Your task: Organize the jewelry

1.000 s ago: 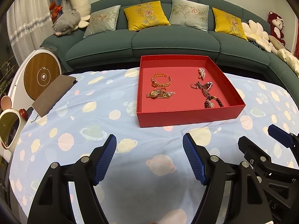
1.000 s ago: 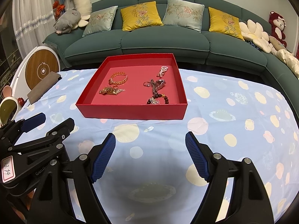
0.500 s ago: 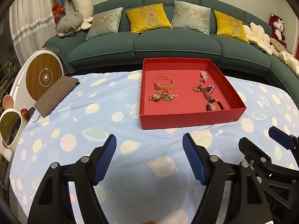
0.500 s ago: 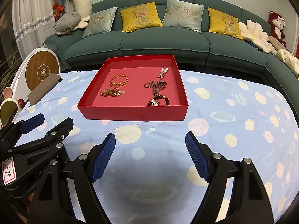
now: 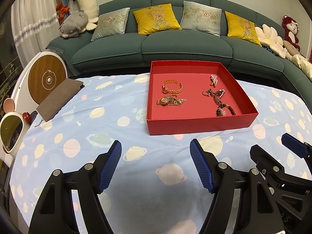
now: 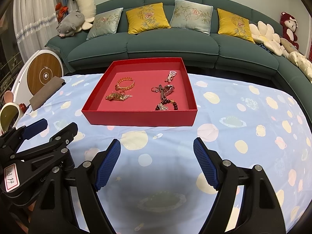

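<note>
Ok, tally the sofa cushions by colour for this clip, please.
Yellow cushions: 2, one left of centre and one toward the right end.
Grey-green cushions: 2, one at the left and one between the yellow ones.
Total: 4 cushions on the green sofa.

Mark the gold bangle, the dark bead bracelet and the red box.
gold bangle (image 5: 172,86), left wrist view, on its near chain band.
dark bead bracelet (image 6: 174,104), right wrist view, on its beads.
red box (image 6: 140,119), right wrist view, on its near wall.

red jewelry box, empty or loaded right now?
Loaded. The open red cardboard box holds a gold chain bangle, gold watch, pearl piece, silver pieces and dark bead bracelet. No lid on it.
</note>
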